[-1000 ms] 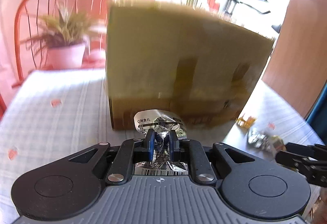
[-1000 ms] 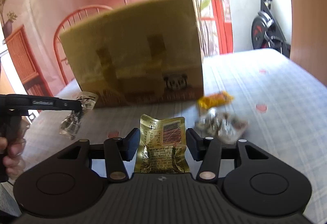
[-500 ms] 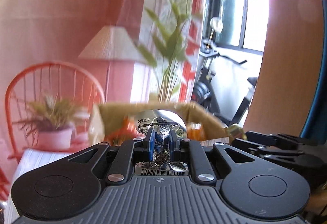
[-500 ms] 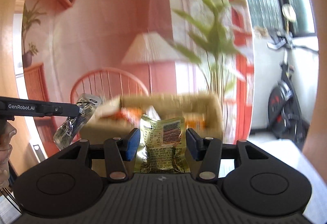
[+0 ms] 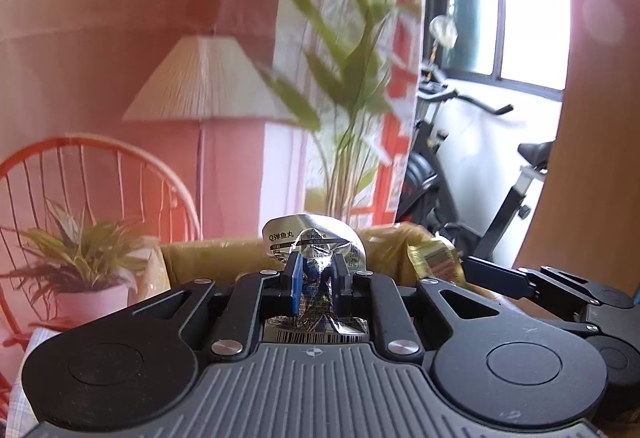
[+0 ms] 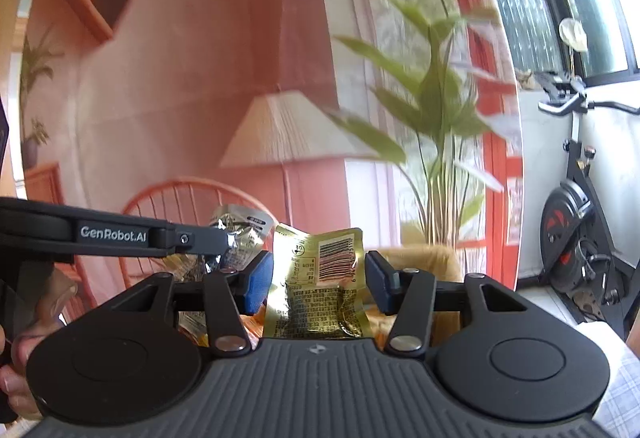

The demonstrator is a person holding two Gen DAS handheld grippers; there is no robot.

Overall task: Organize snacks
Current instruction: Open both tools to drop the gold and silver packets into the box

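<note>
Your left claw [image 5: 316, 272] is clamped tight on one crumpled silver snack packet [image 5: 314, 242], held just above the near rim of the open cardboard box [image 5: 224, 258]. Your right claw [image 6: 319, 280] is opening, its pads apart from the one gold packet [image 6: 320, 286] between them, above the same box.

My left tong's camera sits just behind its fingers and looks forward across the yellow box [image 5: 224, 258] toward the floor lamp [image 5: 208, 82], the tall plant [image 5: 348, 62] and the exercise bike [image 5: 472, 198]. My right tong's camera faces nearly the same way from further right, close over that same box [image 6: 424, 258]. Both share lamp, plant, bike and the orange chair [image 6: 180, 198], and each sees the other tong at its edge.
</note>
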